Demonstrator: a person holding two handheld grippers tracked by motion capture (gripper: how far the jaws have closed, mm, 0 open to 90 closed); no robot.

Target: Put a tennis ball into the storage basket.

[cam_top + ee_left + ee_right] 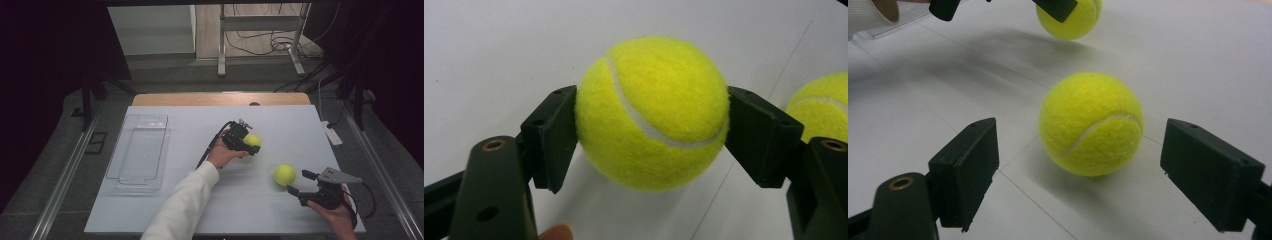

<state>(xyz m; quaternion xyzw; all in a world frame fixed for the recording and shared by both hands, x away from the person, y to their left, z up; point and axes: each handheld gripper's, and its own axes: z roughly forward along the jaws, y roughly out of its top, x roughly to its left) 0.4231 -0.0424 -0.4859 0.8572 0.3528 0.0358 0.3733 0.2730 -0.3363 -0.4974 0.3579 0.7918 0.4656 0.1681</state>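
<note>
Over near the middle of the table (165,215), the left gripper (248,146) is pinching one tennis ball (253,140), looks lifted a bit. Guessing next it gets carried left to the clear tray (141,150). The second tennis ball (1091,124) sits on the table just ahead of the right gripper (1080,170), jaws spread wide, not touching it yet.

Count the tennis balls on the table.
2. One tennis ball is clamped in the left hand-held gripper; the other ball lies before the open right hand-held gripper. None looks hidden.
</note>
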